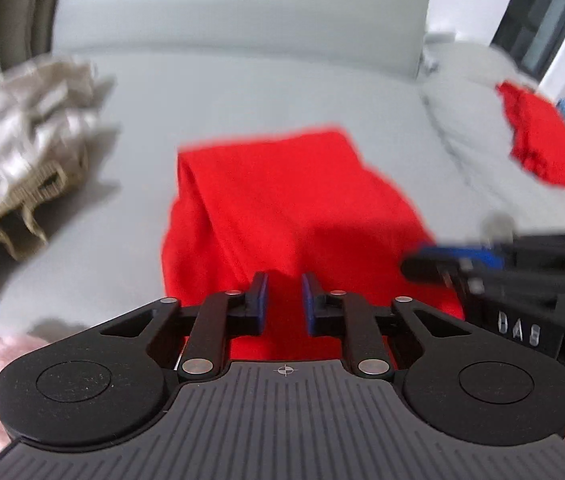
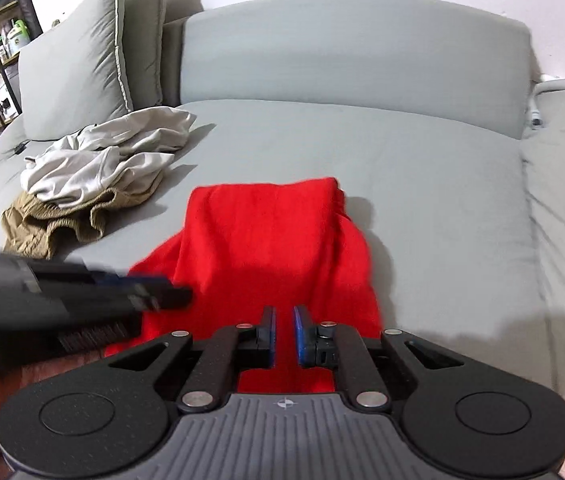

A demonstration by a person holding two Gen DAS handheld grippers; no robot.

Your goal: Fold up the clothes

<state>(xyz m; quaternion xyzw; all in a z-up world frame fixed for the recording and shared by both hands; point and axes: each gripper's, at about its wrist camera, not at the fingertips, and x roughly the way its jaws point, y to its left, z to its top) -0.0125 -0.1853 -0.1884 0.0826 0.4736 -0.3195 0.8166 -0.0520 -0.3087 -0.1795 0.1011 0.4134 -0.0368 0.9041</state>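
— What carries the clothes?
— A grey sofa (image 2: 422, 168), its seat broad and flat
— And on it?
— A folded red garment (image 2: 274, 236) at centre; a pale crumpled garment (image 2: 110, 156) heaped over khaki shorts (image 2: 54, 216) at left; two cushions (image 2: 78, 64) against the back

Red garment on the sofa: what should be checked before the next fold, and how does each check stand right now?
1. Red garment partly folded, lying on the sofa: ok.
2. Left tool gripping cloth: cannot tell; narrow gap, red cloth beneath.
3. Right tool gripping cloth: cannot tell; nearly shut.
4. Clothes pile apart from the garment: ok.
5. Second red item out of the way: ok.
6. Left view sharp: not ok, blurred.
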